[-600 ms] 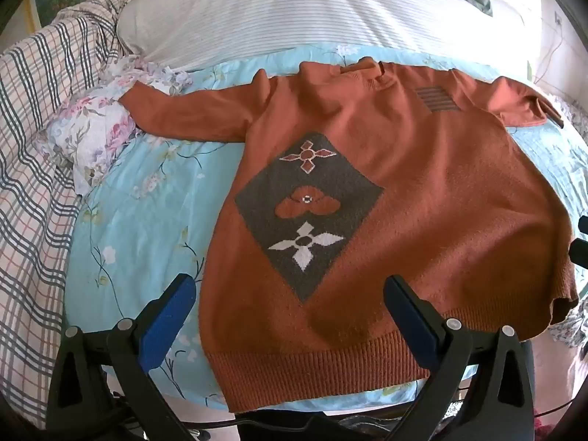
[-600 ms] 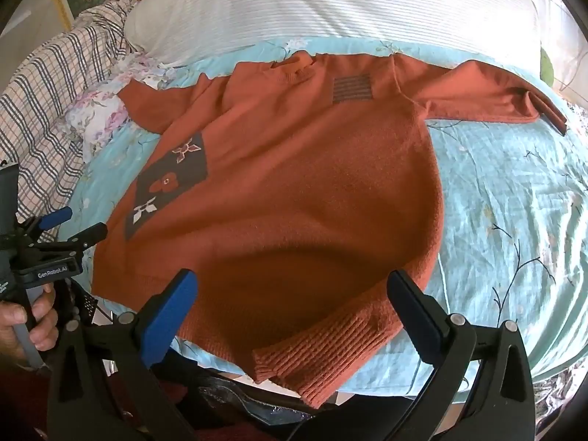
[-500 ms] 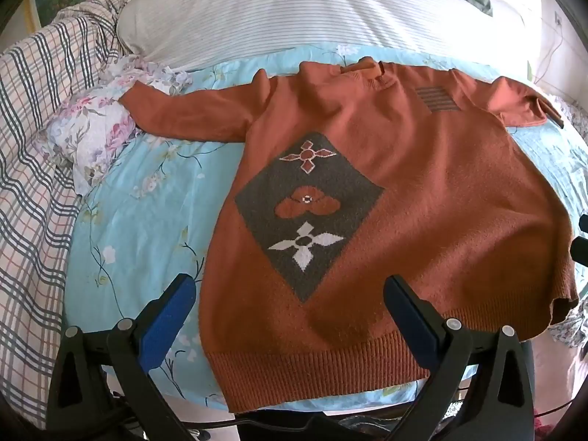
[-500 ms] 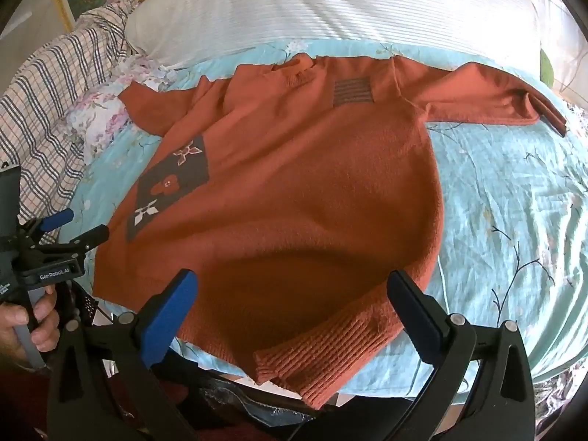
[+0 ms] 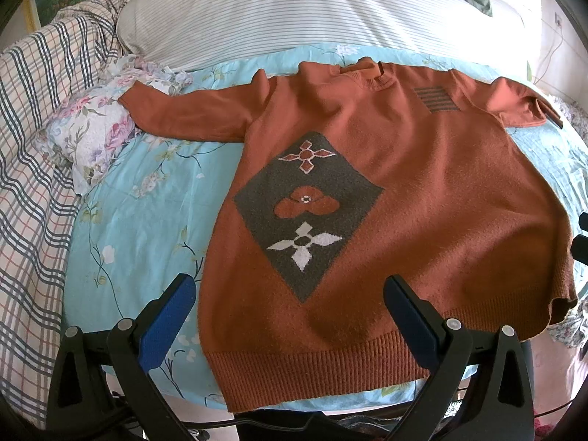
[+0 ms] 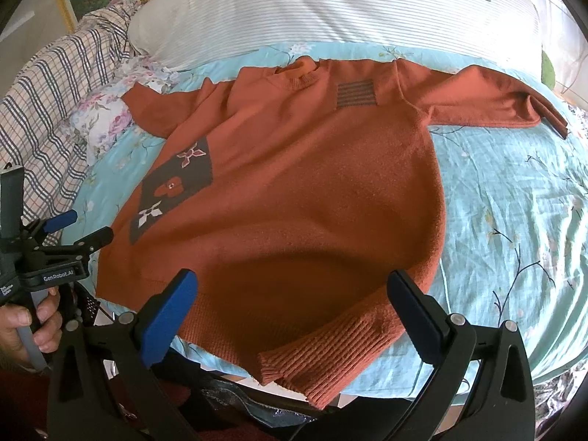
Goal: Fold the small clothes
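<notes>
The sweater (image 5: 422, 202) lies flat, front up, on the sheet (image 5: 139, 228), sleeves spread to both sides, collar at the far end, ribbed hem nearest both grippers. The left gripper (image 5: 290, 316) hovers over the hem with its 2 jaws wide apart, holding nothing. The right gripper (image 6: 292, 312) is likewise spread wide and empty above the hem's other corner, which curls up. A striped pillow (image 5: 312, 11) lies beyond the collar.
</notes>
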